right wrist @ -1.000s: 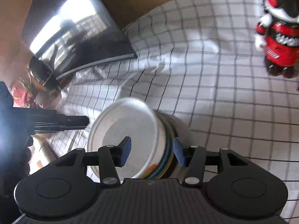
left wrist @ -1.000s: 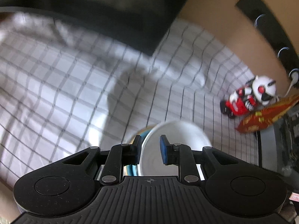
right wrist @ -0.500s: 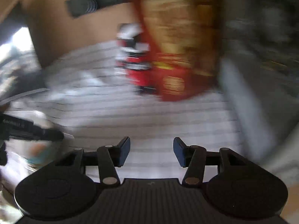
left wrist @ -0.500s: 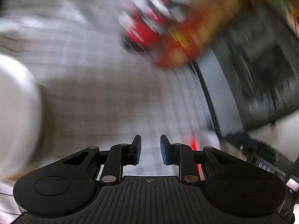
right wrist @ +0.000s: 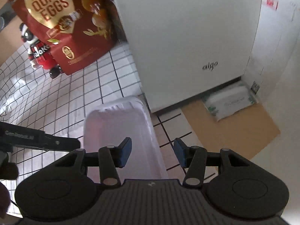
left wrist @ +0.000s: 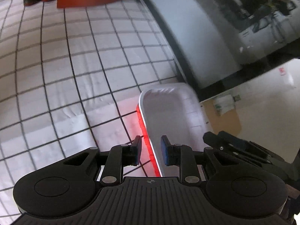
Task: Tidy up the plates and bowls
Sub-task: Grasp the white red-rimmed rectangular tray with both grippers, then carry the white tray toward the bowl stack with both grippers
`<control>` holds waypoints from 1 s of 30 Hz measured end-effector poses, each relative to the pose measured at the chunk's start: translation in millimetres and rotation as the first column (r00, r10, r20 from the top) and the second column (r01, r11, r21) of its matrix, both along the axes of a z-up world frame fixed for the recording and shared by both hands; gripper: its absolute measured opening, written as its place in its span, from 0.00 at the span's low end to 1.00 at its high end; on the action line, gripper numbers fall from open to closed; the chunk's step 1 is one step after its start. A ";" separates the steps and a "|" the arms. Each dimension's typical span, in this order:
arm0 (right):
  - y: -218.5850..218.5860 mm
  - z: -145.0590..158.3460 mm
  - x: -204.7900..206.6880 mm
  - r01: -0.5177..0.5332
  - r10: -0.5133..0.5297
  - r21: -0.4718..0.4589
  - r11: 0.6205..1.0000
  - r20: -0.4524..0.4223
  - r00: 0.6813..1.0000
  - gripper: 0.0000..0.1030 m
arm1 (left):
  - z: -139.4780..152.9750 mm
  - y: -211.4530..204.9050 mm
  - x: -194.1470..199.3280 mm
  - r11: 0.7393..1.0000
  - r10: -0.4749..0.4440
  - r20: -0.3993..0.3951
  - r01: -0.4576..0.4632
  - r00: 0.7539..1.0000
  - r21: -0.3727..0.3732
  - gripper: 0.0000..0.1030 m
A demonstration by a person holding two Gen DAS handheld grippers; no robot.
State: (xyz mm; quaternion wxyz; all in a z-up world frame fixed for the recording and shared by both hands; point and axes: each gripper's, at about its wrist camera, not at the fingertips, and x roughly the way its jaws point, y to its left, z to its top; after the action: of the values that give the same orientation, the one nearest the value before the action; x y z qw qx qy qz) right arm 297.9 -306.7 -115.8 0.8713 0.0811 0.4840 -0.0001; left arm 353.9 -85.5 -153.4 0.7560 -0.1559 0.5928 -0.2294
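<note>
We have both grippers brought down over a white rectangular tray (left wrist: 168, 112) with a red underside, lying on the checked cloth (left wrist: 65, 75) at the counter's edge, just beside a white appliance (right wrist: 187, 37). The step in hand looks like the reach for this tray, the next dish to be sorted. The left gripper (left wrist: 150, 151) has its jaws narrowly apart and straddles the tray's near-left rim, with the red edge running between the pads; no pad seems to press on it yet. The right gripper (right wrist: 151, 151) stands moderately open and empty, its left pad over the tray's inside and its right pad beyond the right wall, over the cloth. Neither holds anything. Next, we judge, each gripper must settle lower onto its own rim and close, then lift evenly so the shallow tray stays level. The quail-egg bag (right wrist: 61, 22) and toy figure (right wrist: 39, 54) stand well apart, behind.
</note>
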 end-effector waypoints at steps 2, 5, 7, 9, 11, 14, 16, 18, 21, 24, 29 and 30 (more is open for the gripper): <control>0.0 -10.2 8.1 -0.014 0.014 0.018 1.000 -0.018 1.000 0.49 | -7.0 -4.3 0.8 1.000 0.002 -0.024 -0.002 1.000 0.014 0.25; 4.1 -23.4 17.1 -0.035 0.041 0.085 0.996 -0.064 0.997 0.42 | -15.8 -6.7 4.5 1.000 -0.013 -0.049 0.013 0.999 -0.006 0.25; 8.7 -26.1 18.0 -0.051 0.060 0.113 0.992 -0.074 0.995 0.39 | -19.5 -5.4 5.1 1.000 -0.031 -0.044 0.030 0.999 -0.004 0.31; 13.5 -25.7 19.0 -0.077 0.089 0.153 0.985 -0.073 0.993 0.38 | -20.7 4.0 4.9 1.000 -0.014 -0.039 0.015 0.999 0.013 0.31; 21.4 -24.1 22.2 -0.103 0.121 0.204 0.974 -0.077 0.990 0.38 | -19.2 20.6 3.5 1.000 0.024 -0.041 -0.023 0.999 0.015 0.31; 45.4 -20.8 26.7 -0.172 0.199 0.262 0.950 -0.080 0.977 0.38 | -12.6 56.9 -4.5 0.994 0.104 -0.025 -0.103 0.994 0.028 0.27; 70.7 -19.5 28.7 -0.241 0.273 0.283 0.928 -0.076 0.959 0.38 | -5.5 85.7 -14.4 0.985 0.167 -0.019 -0.166 0.986 0.046 0.27; 97.9 -19.9 30.3 -0.309 0.346 0.303 0.901 -0.074 0.935 0.38 | -0.8 114.9 -27.8 0.970 0.231 0.000 -0.230 0.973 0.079 0.27; 142.8 -24.0 31.6 -0.406 0.453 0.331 0.852 -0.076 0.888 0.38 | 6.3 147.8 -47.4 0.945 0.302 0.028 -0.303 0.953 0.126 0.26; 179.8 -28.8 30.0 -0.481 0.533 0.334 0.811 -0.083 0.842 0.38 | 9.8 177.7 -63.9 0.918 0.367 0.031 -0.367 0.930 0.151 0.26; 215.0 -31.0 24.4 -0.559 0.617 0.334 0.758 -0.093 0.781 0.38 | 3.5 203.8 -77.1 0.877 0.456 0.011 -0.451 0.890 0.168 0.24; 216.9 -30.4 22.5 -0.565 0.622 0.328 0.757 -0.094 0.777 0.38 | 2.2 206.4 -78.5 0.872 0.466 0.007 -0.461 0.885 0.164 0.24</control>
State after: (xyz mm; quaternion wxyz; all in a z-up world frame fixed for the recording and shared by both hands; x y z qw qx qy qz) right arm 320.4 -89.8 -146.2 0.7525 0.0453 0.5633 0.3383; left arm 275.4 120.9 -151.1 0.7892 -0.2357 0.5670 0.0093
